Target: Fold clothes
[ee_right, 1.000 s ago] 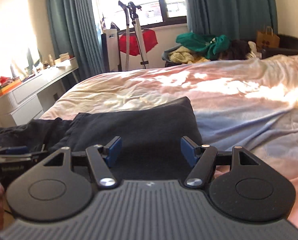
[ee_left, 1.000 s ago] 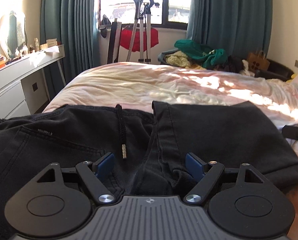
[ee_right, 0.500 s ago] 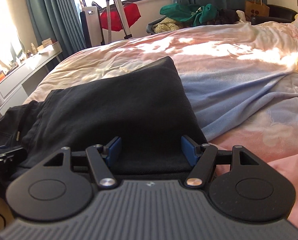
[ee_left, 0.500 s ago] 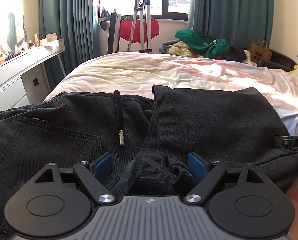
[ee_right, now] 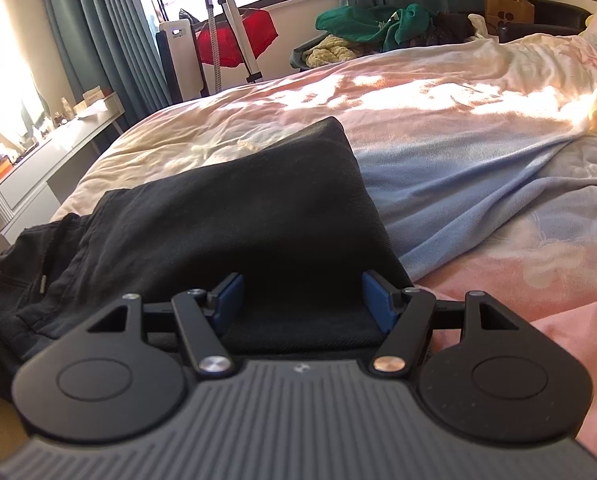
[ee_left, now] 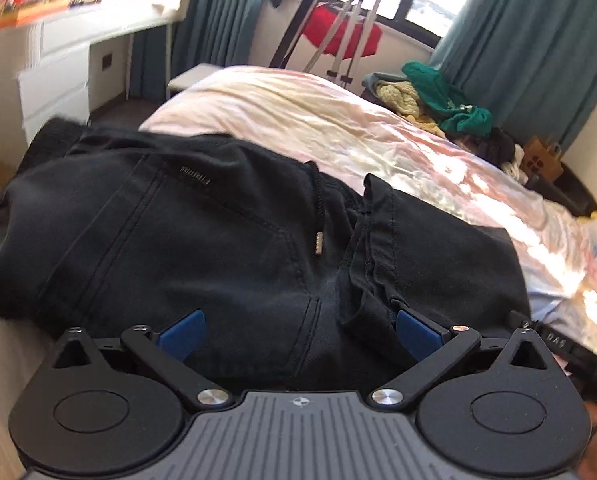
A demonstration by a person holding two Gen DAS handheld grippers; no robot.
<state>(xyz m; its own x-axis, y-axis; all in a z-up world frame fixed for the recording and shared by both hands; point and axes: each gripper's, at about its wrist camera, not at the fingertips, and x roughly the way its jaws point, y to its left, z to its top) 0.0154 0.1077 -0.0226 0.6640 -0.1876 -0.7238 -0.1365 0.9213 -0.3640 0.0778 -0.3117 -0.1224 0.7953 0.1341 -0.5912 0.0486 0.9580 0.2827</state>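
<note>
My left gripper (ee_left: pixel 300 334) has swung left over the pants (ee_left: pixel 186 232) — jaws wide. My right gripper (ee_right: pixel 303 300) crept closer to the folded leg (ee_right: pixel 258 216), jaws wide too. Next comes a grab, I think.

White "DAS" on right gripper (ee_left: pixel 570 350) (partial), trousers' (ee_left: pixel 218 240) pocket lettering illegible

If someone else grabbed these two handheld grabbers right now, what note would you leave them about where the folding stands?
Left gripper: jaws open, holding nothing, at the near edge of the black drawstring trousers, around the crotch seam.
Right gripper: jaws open, straddling the near edge of the folded-over leg end.
The trousers lie across the pink and cream duvet; the legs are already folded over beside the waist part.
Left to do: probably grip the near edge with both and make the next fold, then tidy.
</note>
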